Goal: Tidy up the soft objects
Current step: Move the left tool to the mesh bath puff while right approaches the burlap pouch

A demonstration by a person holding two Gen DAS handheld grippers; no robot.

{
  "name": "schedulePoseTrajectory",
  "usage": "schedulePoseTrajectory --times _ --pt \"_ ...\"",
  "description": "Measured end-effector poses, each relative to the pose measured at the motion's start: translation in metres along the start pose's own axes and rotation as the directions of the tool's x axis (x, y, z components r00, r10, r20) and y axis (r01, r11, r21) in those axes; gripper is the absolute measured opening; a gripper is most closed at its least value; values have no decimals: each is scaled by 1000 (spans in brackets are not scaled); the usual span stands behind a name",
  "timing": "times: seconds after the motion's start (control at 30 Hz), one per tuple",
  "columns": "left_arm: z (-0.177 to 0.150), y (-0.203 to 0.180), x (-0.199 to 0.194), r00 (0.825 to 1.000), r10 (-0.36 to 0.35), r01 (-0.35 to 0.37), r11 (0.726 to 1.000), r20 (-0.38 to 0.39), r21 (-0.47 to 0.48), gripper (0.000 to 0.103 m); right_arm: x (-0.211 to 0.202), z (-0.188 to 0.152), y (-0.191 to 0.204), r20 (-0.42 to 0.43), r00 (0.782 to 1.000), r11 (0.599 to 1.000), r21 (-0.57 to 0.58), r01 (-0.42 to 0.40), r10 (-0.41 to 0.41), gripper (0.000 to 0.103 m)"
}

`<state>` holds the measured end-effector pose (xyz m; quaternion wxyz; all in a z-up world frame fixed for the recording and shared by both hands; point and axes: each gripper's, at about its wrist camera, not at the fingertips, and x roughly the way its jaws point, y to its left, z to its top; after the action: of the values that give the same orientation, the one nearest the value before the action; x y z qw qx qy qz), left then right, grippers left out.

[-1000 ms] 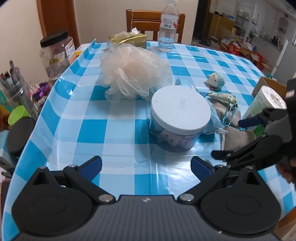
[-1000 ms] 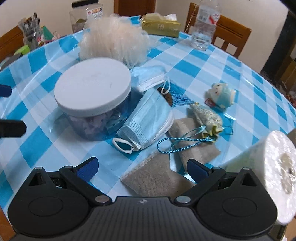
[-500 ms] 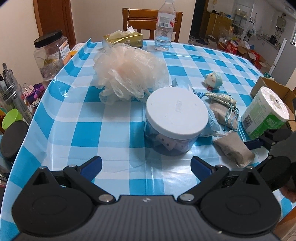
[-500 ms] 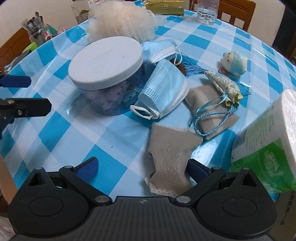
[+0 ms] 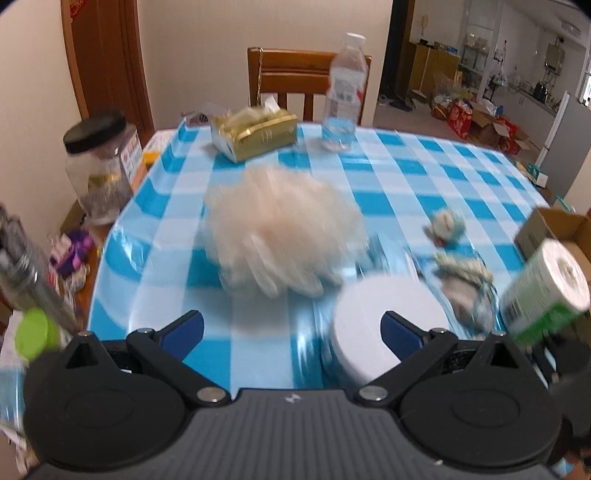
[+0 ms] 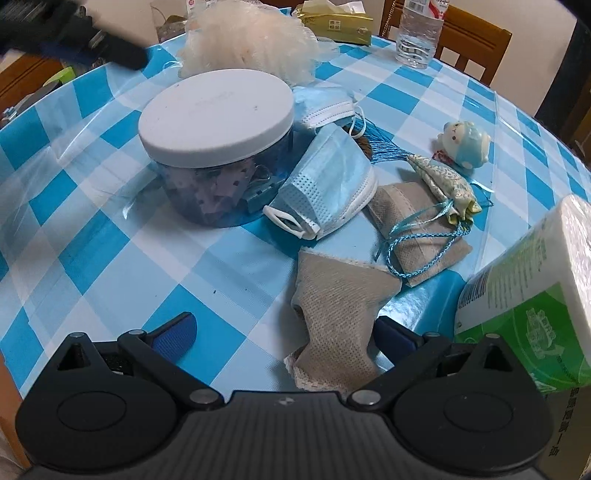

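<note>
Since the earlier frame the left tongs (image 5: 291, 326) have swung toward the loofah (image 5: 284, 229) just ahead, released; the right tongs (image 6: 284, 332), released, should straddle the beige pouch (image 6: 336, 314) squarely before clenching.

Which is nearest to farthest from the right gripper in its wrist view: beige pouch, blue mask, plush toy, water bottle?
From the right gripper, both fingers open:
1. Beige pouch, lying between the fingers, toward the right one.
2. Blue mask, ahead, leaning by the white-lidded jar.
3. Plush toy, farther on, to the right.
4. Water bottle, at the far table edge.
</note>
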<state>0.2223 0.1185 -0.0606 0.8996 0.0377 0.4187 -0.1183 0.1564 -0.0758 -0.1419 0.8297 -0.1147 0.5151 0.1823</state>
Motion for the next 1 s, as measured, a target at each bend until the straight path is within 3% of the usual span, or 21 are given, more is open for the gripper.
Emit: schedulePoseTrajectory --times 0.2,0.37,0.6,1.0 --pt "42 16 29 999 -28 29 999 22 -40 101 0 1 0 -2 1000 1000 -3 0 0 103" --pt "62 28 64 999 -38 38 994 -3 -105 101 -1 -2 1 10 1000 1000 -5 -1 1 103" --pt "68 33 110 996 -62 52 988 -64 -145 101 -1 -3 0 23 1000 1000 -5 -1 1 103" --pt "74 21 137 991 -99 87 987 -87 -133 102 -2 -6 1 40 999 1000 1 1 -1 103"
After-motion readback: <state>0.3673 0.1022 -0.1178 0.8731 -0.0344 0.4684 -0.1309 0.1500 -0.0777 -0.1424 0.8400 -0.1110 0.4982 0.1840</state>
